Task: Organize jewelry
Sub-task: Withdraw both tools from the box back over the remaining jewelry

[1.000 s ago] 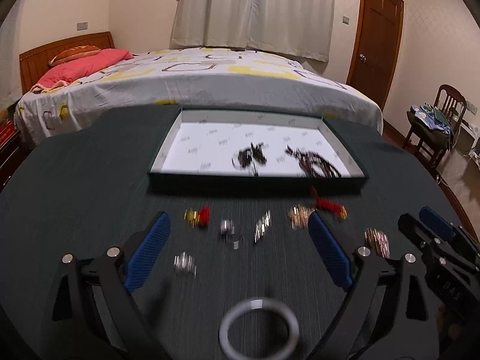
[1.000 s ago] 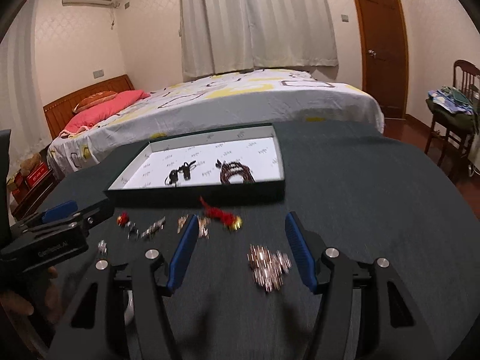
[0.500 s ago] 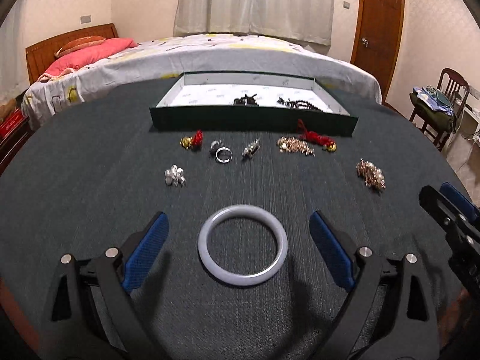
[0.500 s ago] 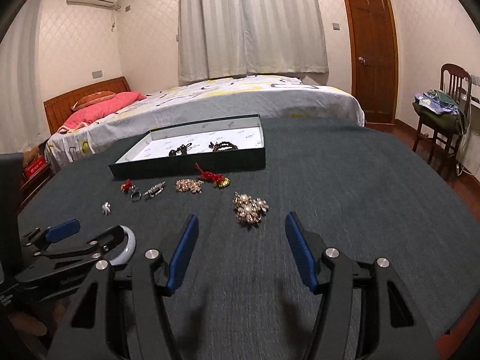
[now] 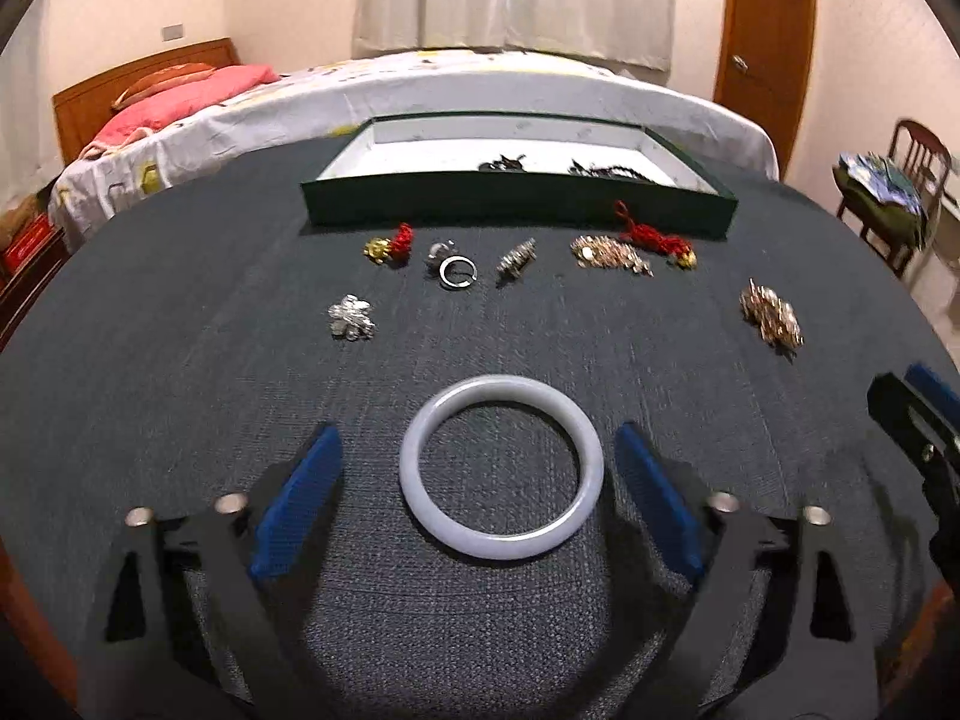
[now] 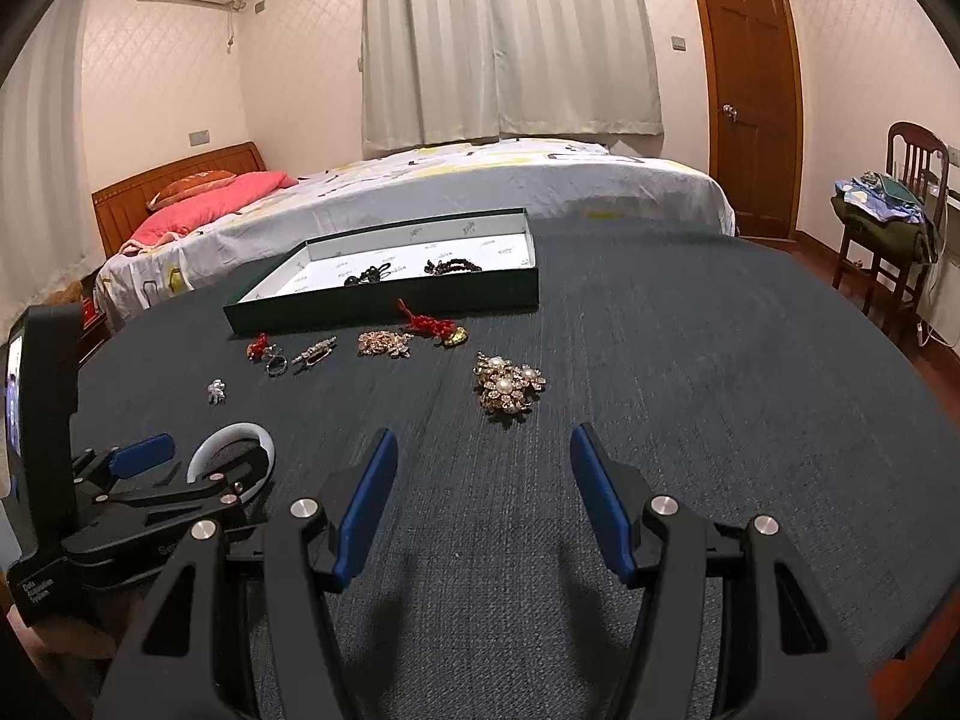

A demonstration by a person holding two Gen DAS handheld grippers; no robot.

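Observation:
A pale bangle (image 5: pixel 501 545) lies flat on the dark table between the open fingers of my left gripper (image 5: pixel 480 468); it also shows in the right wrist view (image 6: pixel 207 444). My right gripper (image 6: pixel 483 456) is open and empty, just short of a gold pearl brooch (image 6: pixel 509 385). Beyond lie a silver flower brooch (image 5: pixel 351 317), a silver ring (image 5: pixel 456 271), a red-and-gold charm (image 5: pixel 390 245), a silver clip (image 5: pixel 516 258), a gold piece (image 5: pixel 609 253) and a red knot charm (image 5: pixel 654 237). A green tray (image 5: pixel 516 207) holds two dark pieces.
The round table's near edge (image 6: pixel 912 636) is close on the right. A bed (image 6: pixel 420 186) stands behind the table. A chair with clothes (image 6: pixel 888 222) stands at the right by a wooden door (image 6: pixel 750 90).
Both grippers have pulled back from the tray toward the table's near side. The bangle now sits between the left gripper's fingers, and the pearl brooch lies farther ahead of the right gripper.

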